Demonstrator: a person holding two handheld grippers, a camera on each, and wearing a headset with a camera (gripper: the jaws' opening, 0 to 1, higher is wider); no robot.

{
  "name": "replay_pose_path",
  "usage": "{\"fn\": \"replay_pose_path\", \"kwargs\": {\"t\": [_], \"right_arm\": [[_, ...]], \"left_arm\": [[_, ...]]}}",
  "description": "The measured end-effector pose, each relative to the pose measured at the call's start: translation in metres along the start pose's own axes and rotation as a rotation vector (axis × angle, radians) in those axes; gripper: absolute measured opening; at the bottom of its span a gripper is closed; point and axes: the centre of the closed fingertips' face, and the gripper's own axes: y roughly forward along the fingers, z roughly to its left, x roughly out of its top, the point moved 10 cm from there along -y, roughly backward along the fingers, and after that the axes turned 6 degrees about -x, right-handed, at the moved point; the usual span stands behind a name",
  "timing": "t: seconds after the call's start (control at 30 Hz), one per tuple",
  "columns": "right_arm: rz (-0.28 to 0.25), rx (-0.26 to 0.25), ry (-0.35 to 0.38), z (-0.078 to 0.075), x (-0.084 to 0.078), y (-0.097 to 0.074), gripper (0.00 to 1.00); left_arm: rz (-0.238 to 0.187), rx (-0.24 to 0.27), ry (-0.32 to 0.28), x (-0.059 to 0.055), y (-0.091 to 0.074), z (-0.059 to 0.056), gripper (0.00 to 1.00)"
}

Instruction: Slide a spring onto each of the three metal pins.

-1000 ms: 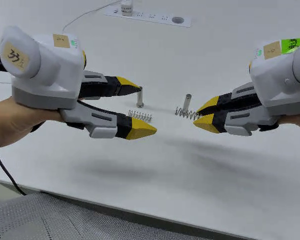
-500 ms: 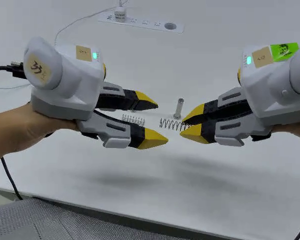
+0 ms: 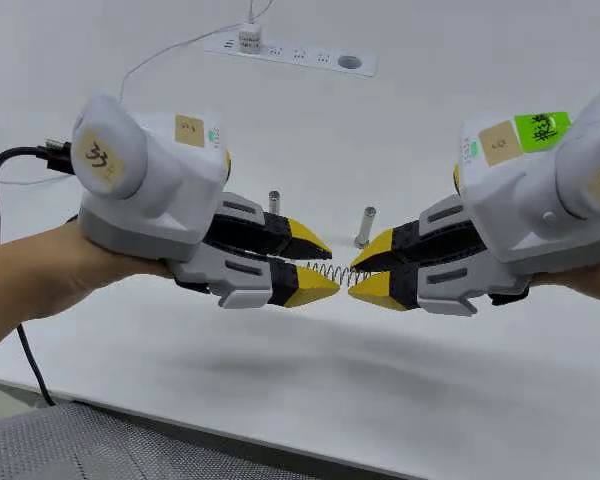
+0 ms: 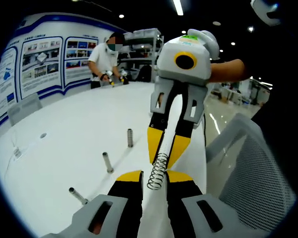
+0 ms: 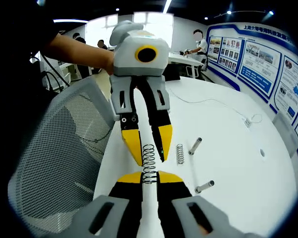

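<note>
Left gripper (image 3: 332, 267) has closed in, jaws apart around the spring (image 3: 342, 275) — right gripper (image 3: 353, 278) clamps its other end; axis nine-to-three, nearest metal pin (image 3: 365, 227) at one o'clock.

White-grey left tongs (image 3: 330, 266) and right tongs (image 3: 354, 277): black jaws, yellow tips, tan labels.

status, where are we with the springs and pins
Right gripper jaws shut on thin wire coil spring; left gripper jaws open round its other end. Three short metal pins bare. Second spring lies beside pins.
</note>
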Motion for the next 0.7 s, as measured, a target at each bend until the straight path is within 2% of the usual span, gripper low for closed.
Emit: {"fn": "replay_pose_path", "kwargs": {"t": [0.07,0.13,0.3,0.37,0.43,0.7], "right_arm": [[0.004,0.009,-0.002,0.001,0.0,0.0,0.1],[0.004,0.012,-0.007,0.003,0.001,0.0,0.1],[0.005,0.01,-0.009,0.004,0.002,0.0,0.1],[0.003,0.003,-0.01,0.004,0.003,-0.001,0.1],[0.004,-0.021,-0.028,0.002,0.004,-0.002,0.1],[-0.013,-0.05,-0.011,-0.001,0.0,-0.006,0.13]], "left_arm": [[0.02,-0.015,0.022,-0.001,0.002,-0.003,0.15],[0.038,-0.025,0.019,-0.001,0.001,-0.004,0.14],[0.057,-0.027,0.064,0.0,0.001,-0.006,0.12],[0.065,-0.028,0.109,0.001,0.001,-0.006,0.11],[0.067,0.001,0.177,0.004,0.001,-0.006,0.1],[0.065,-0.011,0.201,0.009,0.002,-0.006,0.1]]}}
